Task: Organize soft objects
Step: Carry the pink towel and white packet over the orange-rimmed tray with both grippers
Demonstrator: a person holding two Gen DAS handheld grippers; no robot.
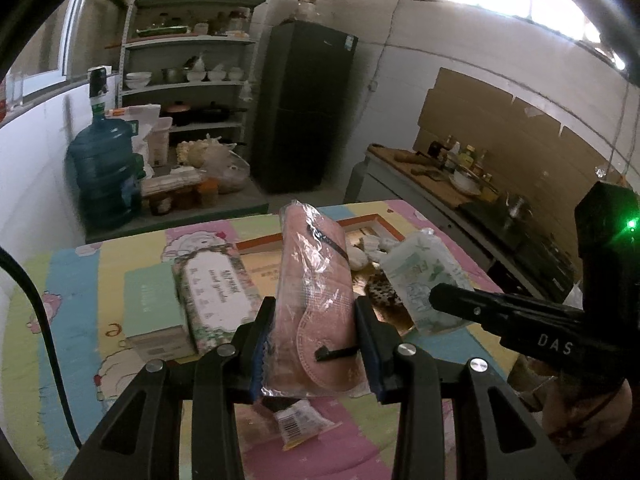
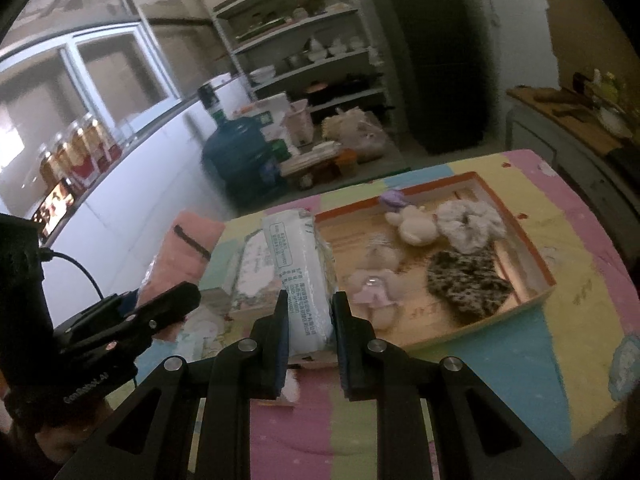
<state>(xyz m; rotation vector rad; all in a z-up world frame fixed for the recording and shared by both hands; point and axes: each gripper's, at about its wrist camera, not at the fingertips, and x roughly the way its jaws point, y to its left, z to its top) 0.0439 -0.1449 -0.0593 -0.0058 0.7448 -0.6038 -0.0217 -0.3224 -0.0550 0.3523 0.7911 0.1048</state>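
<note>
Pink face masks in a clear packet (image 1: 316, 300) are clamped between the left gripper (image 1: 316, 344) jaws, lifted above the pastel table cover (image 1: 72, 280). Beside it, the right gripper (image 2: 308, 320) pinches a white tissue pack (image 2: 300, 276) just left of the orange-rimmed tray (image 2: 536, 256), where plush toys (image 2: 412, 224) and scrunchies (image 2: 468, 280) lie.

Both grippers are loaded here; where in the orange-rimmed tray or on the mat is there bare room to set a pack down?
In the tray, the near-left floor, between the pink plush and the front rim, is bare. The far right is crowded by the white scrunchie and spotted scrunchie. On the mat, the blue patch right of the tray is free; the left holds boxes.
</note>
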